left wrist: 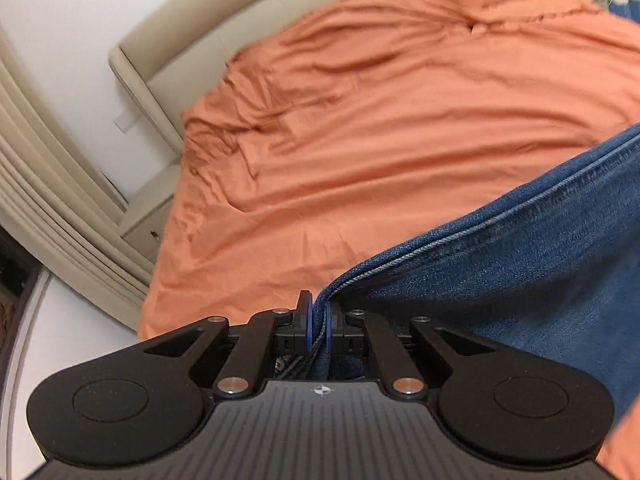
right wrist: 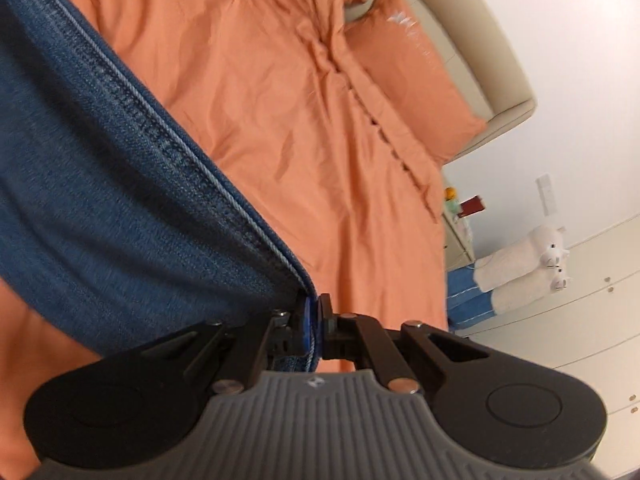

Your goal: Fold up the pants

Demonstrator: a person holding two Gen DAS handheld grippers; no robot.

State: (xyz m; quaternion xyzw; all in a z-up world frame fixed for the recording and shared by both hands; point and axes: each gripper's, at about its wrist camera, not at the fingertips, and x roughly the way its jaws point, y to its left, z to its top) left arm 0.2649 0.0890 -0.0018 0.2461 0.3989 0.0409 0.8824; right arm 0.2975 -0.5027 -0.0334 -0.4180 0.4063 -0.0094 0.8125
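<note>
While both tools grip one seamed edge, the jeans (left wrist: 520,264) span between them above the bed (left wrist: 380,128): left tool (left wrist: 319,326) and right tool (right wrist: 313,322) clamped shut, fabric hanging inward.

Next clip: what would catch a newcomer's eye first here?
The blue jeans, stretched taut between the left gripper and right gripper, each shut on a stitched edge of the denim. Behind them spreads the wrinkled orange sheet over the bed, with a matching pillow by the beige headboard.
</note>
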